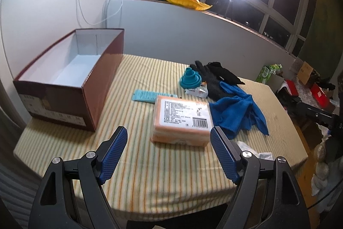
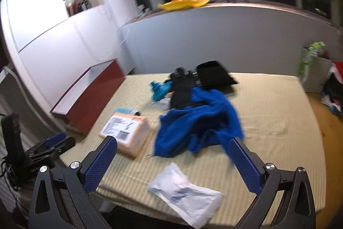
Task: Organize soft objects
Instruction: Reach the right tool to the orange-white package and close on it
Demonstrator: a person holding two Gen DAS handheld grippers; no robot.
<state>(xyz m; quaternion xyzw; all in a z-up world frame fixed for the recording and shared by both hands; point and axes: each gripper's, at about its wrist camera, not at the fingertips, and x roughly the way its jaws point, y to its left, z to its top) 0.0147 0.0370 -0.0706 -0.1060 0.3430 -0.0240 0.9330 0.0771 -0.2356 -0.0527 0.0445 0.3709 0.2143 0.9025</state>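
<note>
Both grippers empty, jaws wide: left gripper (image 1: 169,137) hovers over the near table edge facing the orange packet (image 1: 182,119), right gripper (image 2: 172,149) faces the blue cloth (image 2: 199,121). Soft items sit clustered mid-table (image 1: 139,175): cloth crumpled just beside the packet, black gloves (image 1: 211,78) behind it, touching the cloth. Open red box (image 1: 70,81) stands empty at left, likely the drop spot. White pouch (image 2: 186,192) lies near the front edge. Nothing sorted yet.
</note>
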